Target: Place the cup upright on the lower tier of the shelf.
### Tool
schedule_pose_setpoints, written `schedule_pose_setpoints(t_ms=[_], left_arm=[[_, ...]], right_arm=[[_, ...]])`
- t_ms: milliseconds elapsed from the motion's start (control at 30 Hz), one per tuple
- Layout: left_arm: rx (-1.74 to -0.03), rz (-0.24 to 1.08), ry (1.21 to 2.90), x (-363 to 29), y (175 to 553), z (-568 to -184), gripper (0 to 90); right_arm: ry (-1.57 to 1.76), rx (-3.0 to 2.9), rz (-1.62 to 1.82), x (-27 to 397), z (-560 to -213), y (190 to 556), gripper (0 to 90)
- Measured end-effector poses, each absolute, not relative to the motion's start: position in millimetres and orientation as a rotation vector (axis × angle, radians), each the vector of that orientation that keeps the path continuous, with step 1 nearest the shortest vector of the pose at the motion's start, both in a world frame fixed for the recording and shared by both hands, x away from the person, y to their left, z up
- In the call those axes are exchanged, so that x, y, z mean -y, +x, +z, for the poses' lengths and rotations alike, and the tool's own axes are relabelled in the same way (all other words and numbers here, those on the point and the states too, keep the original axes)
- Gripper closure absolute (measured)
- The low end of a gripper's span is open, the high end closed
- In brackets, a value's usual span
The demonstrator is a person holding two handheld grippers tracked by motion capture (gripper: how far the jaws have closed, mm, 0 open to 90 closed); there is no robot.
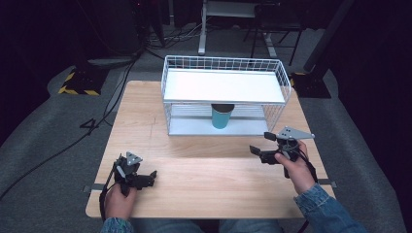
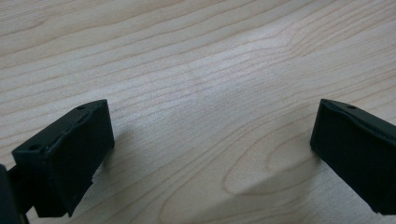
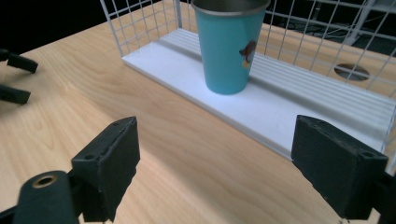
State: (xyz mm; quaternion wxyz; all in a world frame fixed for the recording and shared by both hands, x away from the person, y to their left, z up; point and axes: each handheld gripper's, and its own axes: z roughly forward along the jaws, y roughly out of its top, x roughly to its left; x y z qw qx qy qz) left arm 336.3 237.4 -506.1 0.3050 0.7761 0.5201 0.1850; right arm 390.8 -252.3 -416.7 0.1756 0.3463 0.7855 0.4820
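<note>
A teal cup (image 1: 222,118) with a metal rim stands upright on the lower shelf of a white wire rack (image 1: 223,85) at the back of the wooden table (image 1: 204,167). My right gripper (image 1: 262,143) is held open to the rack's front right, its jaws facing left. In the right gripper view the cup (image 3: 229,46) stands beyond and between the open jaws of the right gripper (image 3: 217,126), on the rack's white shelf (image 3: 280,112). My left gripper (image 1: 151,175) rests near the table's front left. In its own view the left gripper (image 2: 212,112) is open over bare wood, holding nothing.
The rack's upper shelf (image 1: 194,73) is a bare white board walled by wire mesh. Grey floor with cables (image 1: 87,131) surrounds the table. A black-and-yellow striped base (image 1: 77,85) sits at the back left, with desk legs (image 1: 201,34) behind the rack.
</note>
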Motion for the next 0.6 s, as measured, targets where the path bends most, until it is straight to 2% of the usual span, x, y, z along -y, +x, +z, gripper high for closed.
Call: schedule_pose_setpoints(t_ms=[600], left_arm=[[-1.377, 0.49, 2.055, -237, 336, -506, 0.0]], right_arm=[[1.06, -2.294, 1.286, 288, -453, 356, 16.1]])
